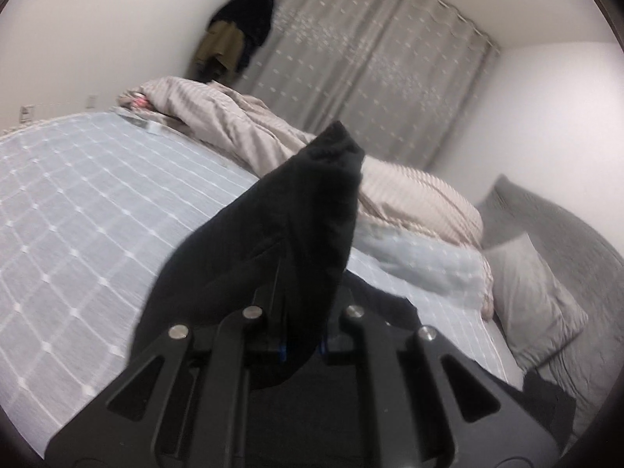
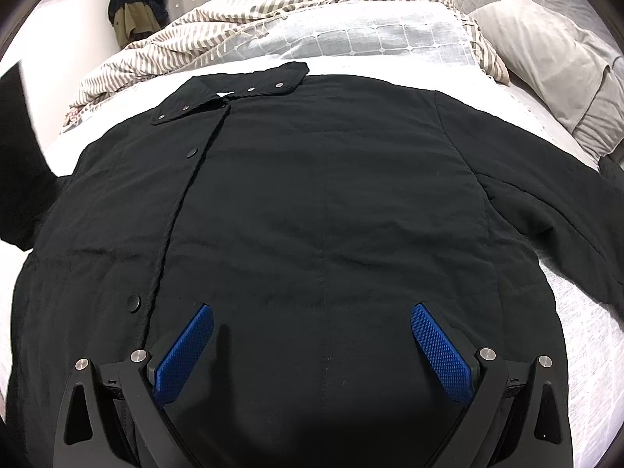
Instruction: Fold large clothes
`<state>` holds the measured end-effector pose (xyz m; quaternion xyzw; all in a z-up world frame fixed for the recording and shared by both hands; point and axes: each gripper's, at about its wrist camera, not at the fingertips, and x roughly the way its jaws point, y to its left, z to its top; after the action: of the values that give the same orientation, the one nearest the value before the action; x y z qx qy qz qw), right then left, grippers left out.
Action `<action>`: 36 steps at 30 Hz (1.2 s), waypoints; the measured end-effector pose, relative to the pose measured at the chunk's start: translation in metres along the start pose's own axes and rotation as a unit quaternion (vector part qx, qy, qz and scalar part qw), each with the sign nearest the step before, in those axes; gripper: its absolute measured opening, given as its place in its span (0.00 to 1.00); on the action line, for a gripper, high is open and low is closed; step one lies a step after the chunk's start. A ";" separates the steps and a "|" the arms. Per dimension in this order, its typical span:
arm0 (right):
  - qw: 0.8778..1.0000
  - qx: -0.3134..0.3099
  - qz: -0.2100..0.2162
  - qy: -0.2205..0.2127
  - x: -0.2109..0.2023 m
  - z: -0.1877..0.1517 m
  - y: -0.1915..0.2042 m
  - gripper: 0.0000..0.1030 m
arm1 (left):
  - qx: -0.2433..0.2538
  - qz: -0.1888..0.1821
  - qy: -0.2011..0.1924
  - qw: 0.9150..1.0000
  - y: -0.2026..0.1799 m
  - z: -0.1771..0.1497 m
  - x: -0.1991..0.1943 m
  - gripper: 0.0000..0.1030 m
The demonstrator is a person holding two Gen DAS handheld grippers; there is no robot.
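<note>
Left wrist view: left tongs [image 1: 302,335] clamped together on a black sleeve [image 1: 288,226], lifted and blocking the middle. Pale blue checked bed [image 1: 78,202] to the left; striped duvet [image 1: 241,124] heaped far behind; grey pillow [image 1: 534,292] right; curtain [image 1: 370,58] and hanging coats [image 1: 241,35] at the far wall.

Right wrist view: right tongs [image 2: 312,347] spread wide apart, blue pads [image 2: 183,355] over the black jacket [image 2: 319,195] lying flat across the bed [image 2: 585,351], nothing gripped. Snapped collar [image 2: 234,89] at the far side, striped duvet [image 2: 195,39] beyond, pillow [image 2: 553,58] far right.
</note>
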<state>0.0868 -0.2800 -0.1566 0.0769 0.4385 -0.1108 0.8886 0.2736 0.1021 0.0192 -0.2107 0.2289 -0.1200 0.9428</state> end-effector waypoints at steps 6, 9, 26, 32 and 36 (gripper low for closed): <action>1.000 -0.002 0.002 0.000 -0.001 0.000 0.001 1.00 | -0.001 -0.037 0.066 0.997 -0.041 -0.044 0.039 0.12; 1.000 -0.002 0.001 0.001 0.000 0.000 0.001 1.00 | 0.006 -0.055 0.103 0.993 -0.060 -0.069 0.054 0.12; 0.997 0.042 0.067 -0.007 -0.001 0.004 -0.006 1.00 | 0.143 -0.154 0.237 0.949 -0.106 -0.127 0.041 0.71; 0.959 0.095 0.265 0.016 0.003 0.019 -0.003 0.99 | 0.128 -0.033 0.156 0.979 -0.024 -0.089 0.018 0.71; 0.900 0.139 0.410 0.056 0.014 0.021 0.018 0.91 | 0.056 -0.007 0.162 0.985 0.032 -0.078 0.033 0.54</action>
<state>0.1161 -0.2694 -0.1545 0.3781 0.3976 0.2077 0.8098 0.2691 0.0928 -0.0709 -0.1372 0.3698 -0.1718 0.9027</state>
